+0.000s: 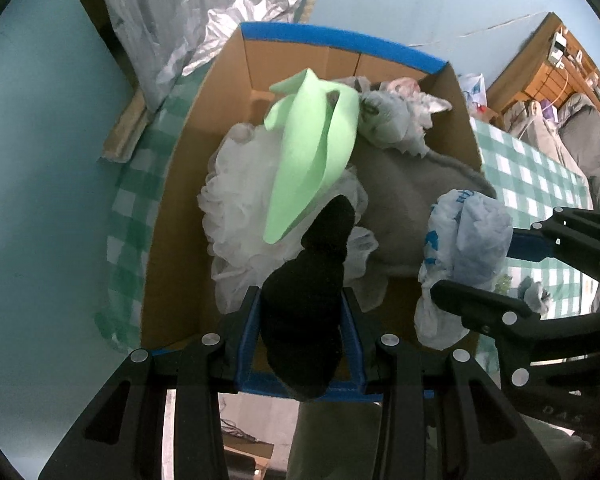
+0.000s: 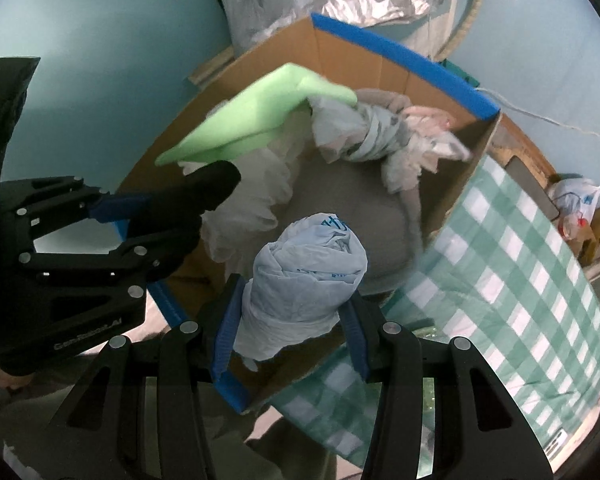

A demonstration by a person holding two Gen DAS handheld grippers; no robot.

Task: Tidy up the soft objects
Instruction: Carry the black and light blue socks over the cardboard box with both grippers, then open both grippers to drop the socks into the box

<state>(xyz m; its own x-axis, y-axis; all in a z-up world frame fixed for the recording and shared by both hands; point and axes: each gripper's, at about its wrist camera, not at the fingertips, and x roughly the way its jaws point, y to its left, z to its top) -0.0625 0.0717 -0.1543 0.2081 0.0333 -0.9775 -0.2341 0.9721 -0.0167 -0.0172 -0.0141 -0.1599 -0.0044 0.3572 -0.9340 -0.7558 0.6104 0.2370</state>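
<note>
Left gripper [image 1: 302,320]: clamped on the black sock [image 1: 308,292], pads pressing both its sides.
Right gripper [image 2: 294,312]: clamped on the rolled bag [image 2: 306,276], a pale plastic bag with blue print.
Place: both loads hang above the open box [image 1: 260,60], the sock near its front wall, the bag over its right front part.
Box contents: green foam [image 1: 312,152], white mesh puff [image 1: 236,208], grey cloth [image 1: 404,196], crumpled bags [image 1: 400,120] at the far corner.
Box setting: stands on a green checked cloth [image 2: 512,264].
Sock, handling: judged light, limp and grippy; squashes flat under the pads; held mid-body, which suits it.
Sock, axis: long axis runs along the fingers, free end pointing down and forward toward the foam.
Bag, handling: judged very light, springy and slick; the roll may loosen or slip; hold is around the lower part of the roll, where the layers are tightest.
Bag, axis: roll lies along the fingers, rounded end pointing down into the box, loose tails trailing back past the pads.
Fragility: nothing here breakable; a drop would do no harm.
</note>
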